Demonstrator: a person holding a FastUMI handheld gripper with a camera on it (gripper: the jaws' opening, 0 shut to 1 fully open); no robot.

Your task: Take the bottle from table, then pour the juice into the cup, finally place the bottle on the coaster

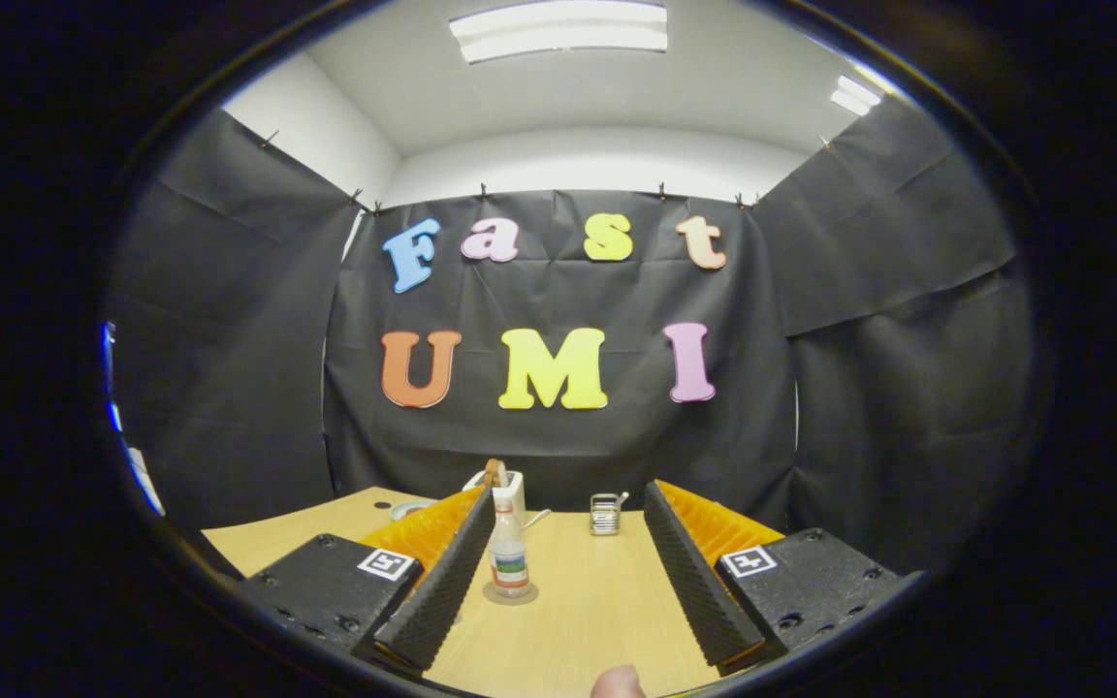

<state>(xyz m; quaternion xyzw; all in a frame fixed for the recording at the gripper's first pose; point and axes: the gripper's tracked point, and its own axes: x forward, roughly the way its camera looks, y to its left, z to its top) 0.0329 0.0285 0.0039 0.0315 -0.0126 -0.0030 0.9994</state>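
Step in hand looks like either the very start or the very end. The small clear plastic bottle with a white label banded red and green (509,560) stands upright on the light wood table (597,611), and it seems to sit on a thin round pale coaster (510,593) whose rim shows around its base. Task says take it from the table, so I'd hedge: the fisheye shrinks that disc and I can't rule out a shadow or a base ring.

Gripper (568,567) is spread wide, nothing between the fingers. The bottle is ahead of the fingers, close beside the left finger's inner face, not touching as far as I can tell.

Behind the bottle: a white upright container with a brown piece on top (510,485), partly hidden. Further right, beyond the fingers, a small ribbed clear glass cup with a handle (605,514), upright, well apart from the bottle.

Pose: gripper held low and roughly level over the table, pointing at the back wall, fingers symmetric. A fingertip of the person's hand (617,683) shows just under the gripper.

If a grasp comes next, it needs a shift left to centre the bottle between the fingers, then forward and close on the label section. The bottle is light and narrow, so nudging it with the left finger could tip it.
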